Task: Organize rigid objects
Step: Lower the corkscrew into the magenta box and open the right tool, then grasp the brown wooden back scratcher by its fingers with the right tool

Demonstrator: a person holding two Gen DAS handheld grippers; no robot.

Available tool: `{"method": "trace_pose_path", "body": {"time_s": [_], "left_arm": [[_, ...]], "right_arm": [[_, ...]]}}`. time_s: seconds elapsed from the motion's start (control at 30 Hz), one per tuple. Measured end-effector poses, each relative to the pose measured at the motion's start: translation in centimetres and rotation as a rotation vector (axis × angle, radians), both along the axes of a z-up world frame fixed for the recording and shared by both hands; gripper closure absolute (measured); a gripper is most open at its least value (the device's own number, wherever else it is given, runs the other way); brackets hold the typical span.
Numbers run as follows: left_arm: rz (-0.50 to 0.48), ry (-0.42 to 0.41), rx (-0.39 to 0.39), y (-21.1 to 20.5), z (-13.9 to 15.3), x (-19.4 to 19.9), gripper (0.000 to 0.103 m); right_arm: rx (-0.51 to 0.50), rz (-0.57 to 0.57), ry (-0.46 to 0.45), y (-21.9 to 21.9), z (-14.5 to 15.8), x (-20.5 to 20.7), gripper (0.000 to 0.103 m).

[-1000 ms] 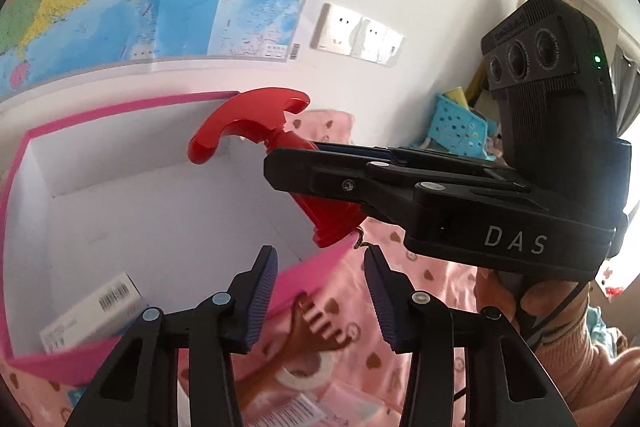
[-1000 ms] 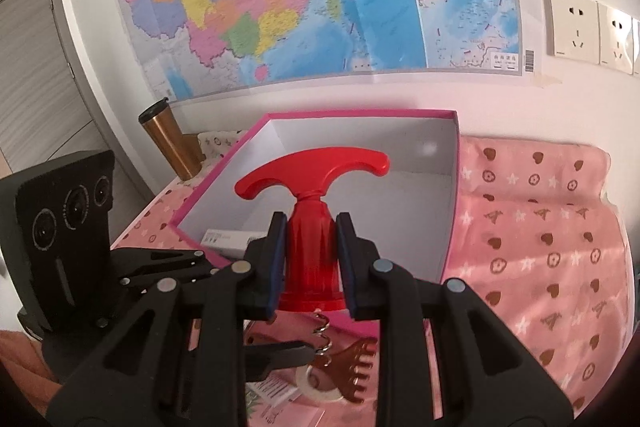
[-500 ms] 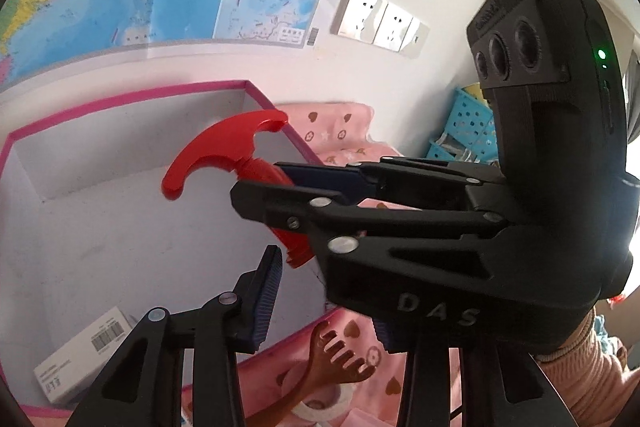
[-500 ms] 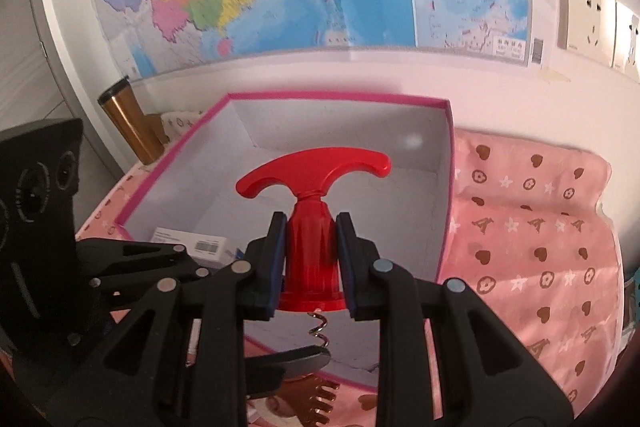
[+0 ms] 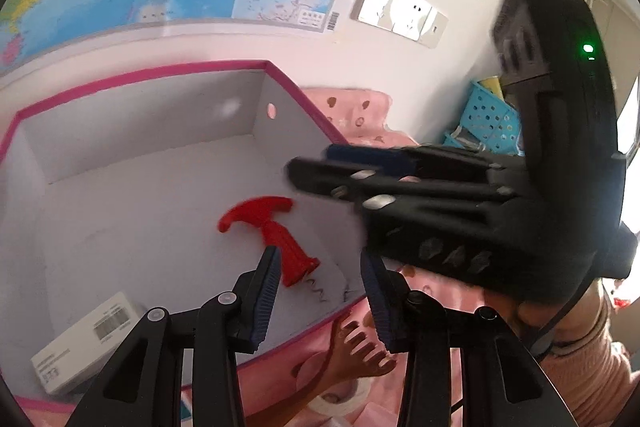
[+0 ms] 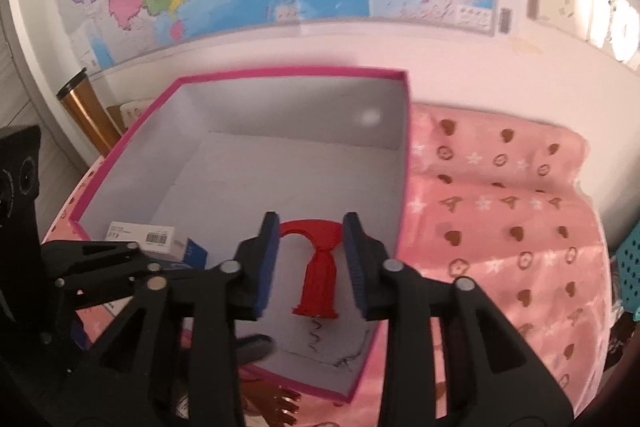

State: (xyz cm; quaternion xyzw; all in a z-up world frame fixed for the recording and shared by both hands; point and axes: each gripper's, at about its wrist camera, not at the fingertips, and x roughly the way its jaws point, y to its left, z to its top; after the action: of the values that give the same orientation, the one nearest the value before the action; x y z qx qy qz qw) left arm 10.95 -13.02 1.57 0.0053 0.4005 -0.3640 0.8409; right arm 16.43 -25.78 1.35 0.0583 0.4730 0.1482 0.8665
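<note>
corkscrew (image 6: 318, 269) is down: the red t-handled one lies on the floor of the pink-rimmed box (image 6: 256, 75), toward the box's near right corner, its metal worm pointing at the near wall. i count that piece as sorted. my right gripper (image 6: 310, 263) hangs just above it with its fingers apart; they have just been opening, and from the right wrist view the red shaft shows in the gap below them with neither pad touching it, so i read it as released, not held.

also inside the box, at its near left corner, lies a small white carton with a barcode (image 5: 82, 341). so two things are in, as far as i can see.

outside the box, just past its near wall on the pink patterned cloth (image 6: 500, 211), i see a brown wooden comb-like scratcher (image 5: 352, 351) and under it what looks like a roll of tape (image 5: 340, 397); some flat packets beside them are too cut off to name. i judge those as the work left.

my left gripper (image 5: 320, 295) sits over the box's near wall, above the scratcher. its fingers show a gap in the left wrist view with nothing between them, though they stand near their narrowest, so i take them as closed and empty. the turquoise basket (image 5: 486, 123) beyond the box's far right corner is untouched.
</note>
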Motion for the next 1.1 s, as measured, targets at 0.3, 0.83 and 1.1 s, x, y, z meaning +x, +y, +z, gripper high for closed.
{"method": "trace_pose_path", "body": {"time_s": [0.3,0.83,1.1], "left_arm": [[0.049,-0.123,-0.026,5.3,1.2,-4.4,0.051],[0.049,0.027,0.074,7.0,-5.0,-7.2,0.049],[0.062,0.073,0.068,7.8,-6.1,-7.0,0.049]], "right_arm": [[0.104,0.067,-0.118,-1.5,3.1,-7.3,0.057],[0.179,0.011,0.133,-2.1,-5.3,-11.3,0.057],[0.214,0.025,0.171,-1.0,-6.6,-11.0,0.057]]}}
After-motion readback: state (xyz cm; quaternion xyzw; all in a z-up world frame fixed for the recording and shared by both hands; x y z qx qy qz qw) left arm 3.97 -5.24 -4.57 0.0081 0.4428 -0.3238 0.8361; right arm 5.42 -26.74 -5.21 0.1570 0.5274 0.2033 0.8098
